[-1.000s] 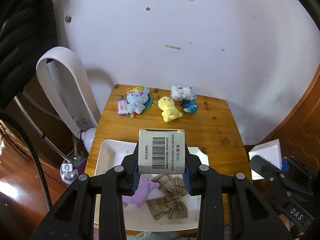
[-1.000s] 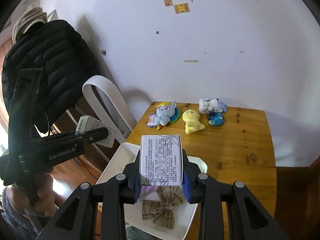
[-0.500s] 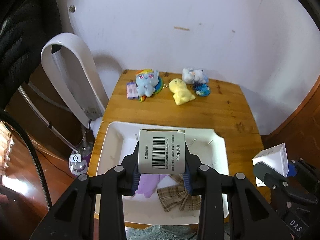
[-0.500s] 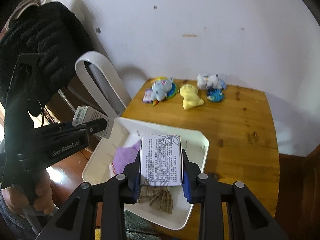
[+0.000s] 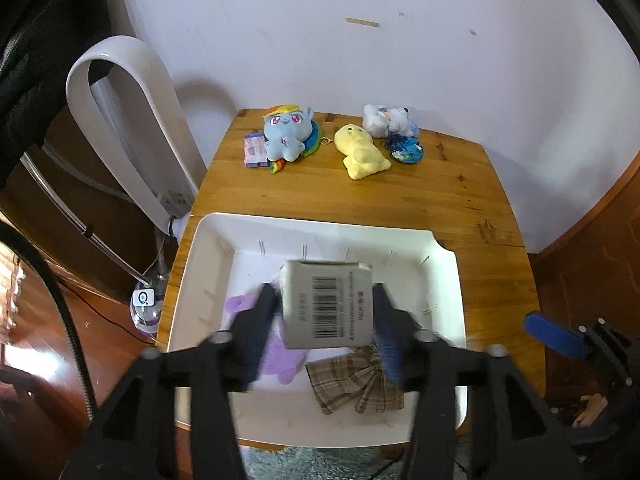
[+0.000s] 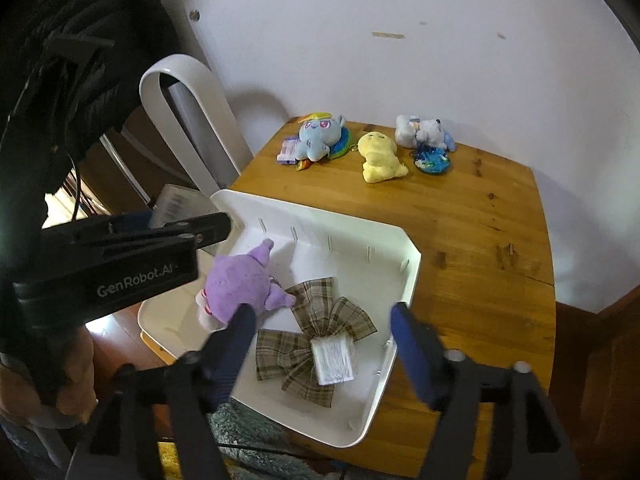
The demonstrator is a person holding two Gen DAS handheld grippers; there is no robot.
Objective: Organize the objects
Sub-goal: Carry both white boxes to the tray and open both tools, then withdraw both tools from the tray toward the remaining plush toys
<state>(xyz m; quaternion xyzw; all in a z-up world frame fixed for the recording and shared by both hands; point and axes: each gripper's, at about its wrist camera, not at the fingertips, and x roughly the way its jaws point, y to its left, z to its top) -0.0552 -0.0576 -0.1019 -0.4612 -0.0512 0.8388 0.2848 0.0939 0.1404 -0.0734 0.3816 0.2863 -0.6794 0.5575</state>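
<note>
Both grippers are releasing boxes into the white tray (image 5: 208,248). The left gripper (image 5: 326,312) is opening, its barcoded box (image 5: 328,304) between unpressed pads at centre frame. The right gripper (image 6: 320,336) is opening, nothing between, its small white box (image 6: 333,361) lying on the plaid bow (image 6: 316,340), lower centre.

Glossy plastic tray (image 5: 444,264), wooden table (image 5: 420,200)

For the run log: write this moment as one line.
left tool: opening, box between jaws | right tool: opening, empty | packet: on bow, in bin
</note>
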